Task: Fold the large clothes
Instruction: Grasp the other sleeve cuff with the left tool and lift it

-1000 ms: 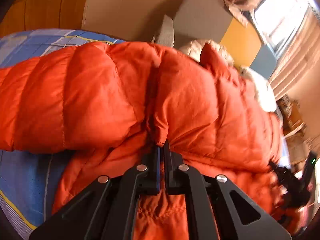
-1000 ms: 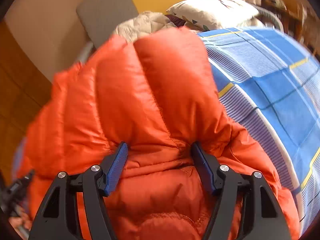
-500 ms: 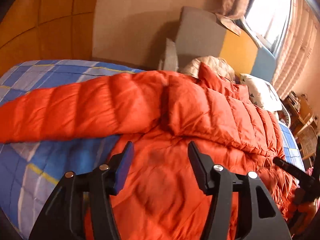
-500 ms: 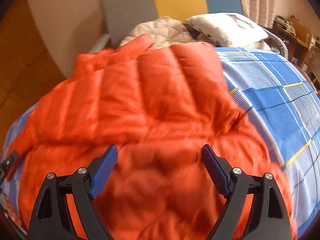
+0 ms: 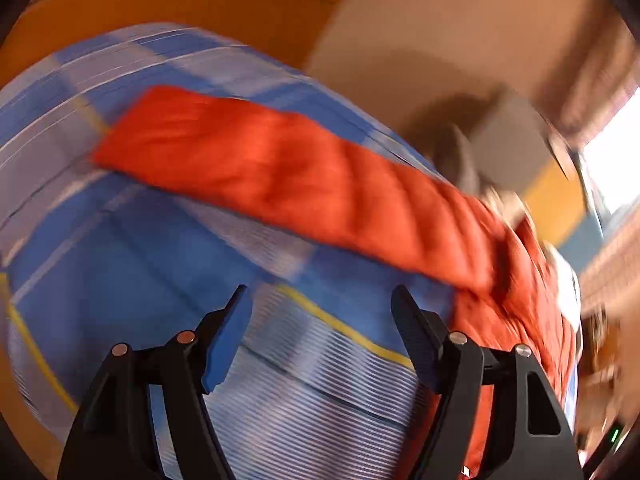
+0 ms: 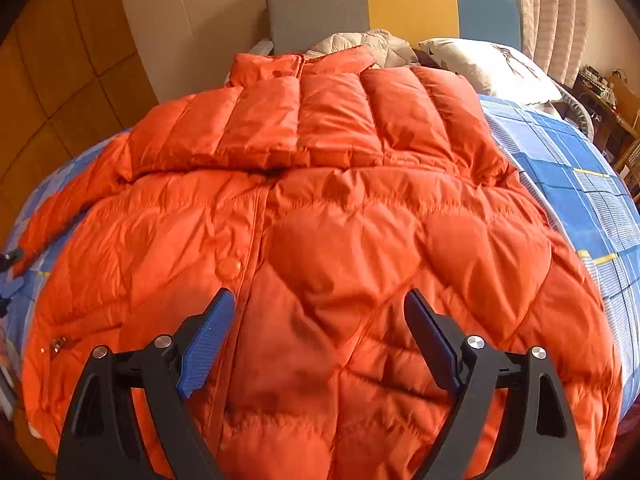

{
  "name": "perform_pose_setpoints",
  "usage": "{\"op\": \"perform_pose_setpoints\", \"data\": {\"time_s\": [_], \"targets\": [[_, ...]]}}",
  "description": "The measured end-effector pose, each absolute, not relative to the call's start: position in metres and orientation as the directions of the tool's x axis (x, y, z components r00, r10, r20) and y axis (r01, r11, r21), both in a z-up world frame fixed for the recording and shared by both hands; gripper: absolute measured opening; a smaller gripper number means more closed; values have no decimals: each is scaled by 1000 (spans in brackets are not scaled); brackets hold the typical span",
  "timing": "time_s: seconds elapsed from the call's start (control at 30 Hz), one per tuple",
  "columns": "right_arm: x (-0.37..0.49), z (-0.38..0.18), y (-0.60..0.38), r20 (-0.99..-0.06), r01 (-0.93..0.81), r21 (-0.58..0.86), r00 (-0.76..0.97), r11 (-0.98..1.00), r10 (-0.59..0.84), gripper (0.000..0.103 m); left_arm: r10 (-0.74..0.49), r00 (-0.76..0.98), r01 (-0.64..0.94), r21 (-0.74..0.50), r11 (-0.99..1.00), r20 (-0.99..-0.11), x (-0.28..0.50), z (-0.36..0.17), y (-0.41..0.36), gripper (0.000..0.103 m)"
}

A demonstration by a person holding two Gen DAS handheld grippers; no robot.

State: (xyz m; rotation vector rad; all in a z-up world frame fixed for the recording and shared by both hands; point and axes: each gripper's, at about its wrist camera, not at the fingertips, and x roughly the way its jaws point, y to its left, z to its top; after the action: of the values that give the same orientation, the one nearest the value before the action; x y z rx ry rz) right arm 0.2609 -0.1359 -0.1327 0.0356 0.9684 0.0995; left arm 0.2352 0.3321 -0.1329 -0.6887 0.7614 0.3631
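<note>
An orange puffer jacket (image 6: 320,240) lies on the blue checked bed cover (image 6: 580,184), its upper part folded down over the body. My right gripper (image 6: 320,312) hangs open above the jacket's lower front with nothing between its fingers. In the blurred left wrist view one orange sleeve (image 5: 288,176) stretches out to the left across the bed cover (image 5: 132,264). My left gripper (image 5: 320,304) is above bare bed cover, just short of that sleeve; its jaws are opening and nothing is between them. The jacket's body (image 5: 532,320) lies to its right.
A grey, yellow and blue headboard (image 6: 400,8) stands at the far end, with a cream quilt (image 6: 368,44) and a white pillow (image 6: 488,64) in front of it. Wood panelling (image 6: 60,80) runs on the left. Shelves with clutter (image 6: 608,96) stand at the right.
My left gripper let go of the jacket fold, opened and swung left over the bed cover. My right gripper opened wider, released the jacket and drew back towards its lower front.
</note>
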Motion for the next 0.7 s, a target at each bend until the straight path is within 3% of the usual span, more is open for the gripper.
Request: {"op": "perform_pose_setpoints", "data": {"time_s": [0.37,0.43,0.5,0.57,0.7], "targets": [[255,-141,-123,-823,-99,24,563,995,76,86,86,682,-669,-572,474,-726,230,-169,446,61],[255,-142,-120,-822,-99,11,565,995,65,86,84,684,-676,-587,445,-724,235,-177,454,52],[255,-144,-118,-825,-99,-2,563,995,54,86,77,691,-670,-596,442,-719,243,-181,459,36],[254,-145,-116,-825,-100,-13,563,995,46,86,65,700,-657,-605,449,-711,249,-184,463,10],[255,-149,-114,-828,-103,-28,559,994,35,87,92,711,-636,-582,507,-697,256,-172,458,4]]}}
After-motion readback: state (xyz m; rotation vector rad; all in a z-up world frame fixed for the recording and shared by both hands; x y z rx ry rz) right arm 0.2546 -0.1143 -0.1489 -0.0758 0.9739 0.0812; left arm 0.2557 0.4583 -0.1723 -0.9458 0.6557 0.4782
